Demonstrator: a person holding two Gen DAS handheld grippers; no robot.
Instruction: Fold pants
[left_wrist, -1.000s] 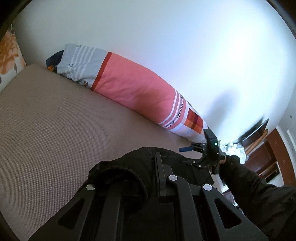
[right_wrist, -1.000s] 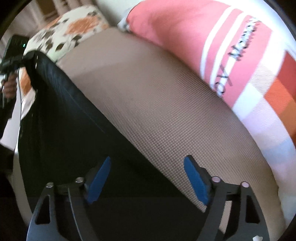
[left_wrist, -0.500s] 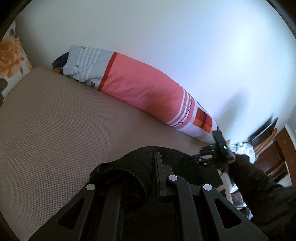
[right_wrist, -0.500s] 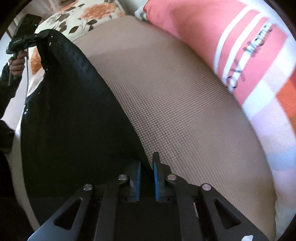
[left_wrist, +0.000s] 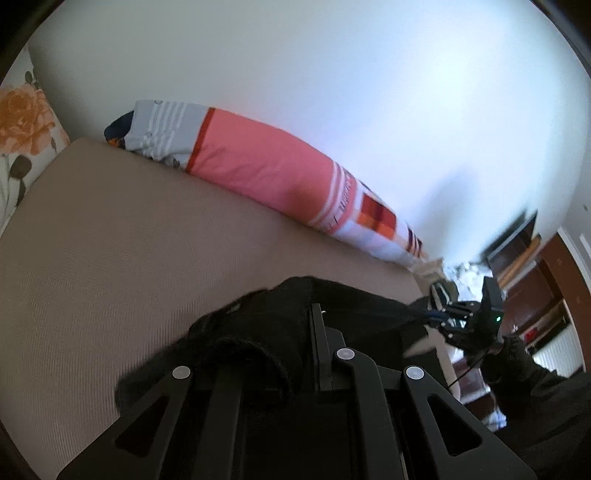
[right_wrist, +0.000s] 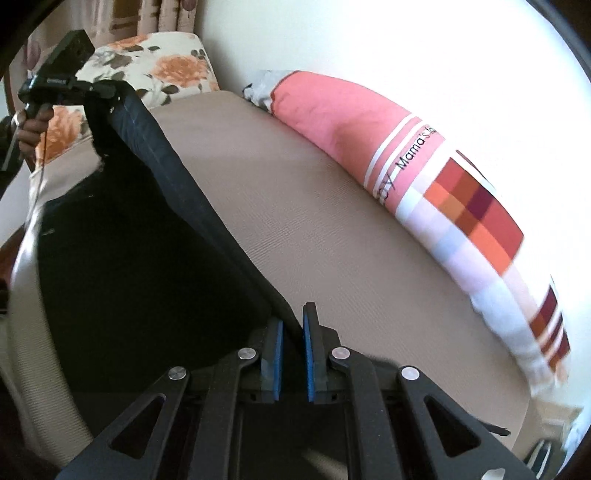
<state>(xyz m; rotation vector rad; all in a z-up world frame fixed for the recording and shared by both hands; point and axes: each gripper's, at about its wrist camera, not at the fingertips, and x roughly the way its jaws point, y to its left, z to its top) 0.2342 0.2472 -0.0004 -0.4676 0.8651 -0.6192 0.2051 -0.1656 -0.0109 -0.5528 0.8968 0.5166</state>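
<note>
The black pants (right_wrist: 122, 236) hang stretched between my two grippers above the tan bed (right_wrist: 295, 206). My right gripper (right_wrist: 292, 325) is shut on one end of the pants' edge. My left gripper (left_wrist: 295, 332) is shut on the other end, where dark cloth (left_wrist: 258, 332) bunches over its fingers. In the right wrist view the left gripper (right_wrist: 92, 86) is at the upper left, clamped on the cloth. In the left wrist view the right gripper (left_wrist: 439, 317) is at the right, holding the far end.
A long pink striped bolster (left_wrist: 266, 173) lies along the white wall at the back of the bed (left_wrist: 110, 240). A floral pillow (right_wrist: 155, 70) is at one end. Dark wooden furniture (left_wrist: 532, 280) stands beyond the bed's foot.
My right gripper closed on the pants' edge and lifted it. Both grippers have risen and drawn apart, pulling the pants taut above the bed.
</note>
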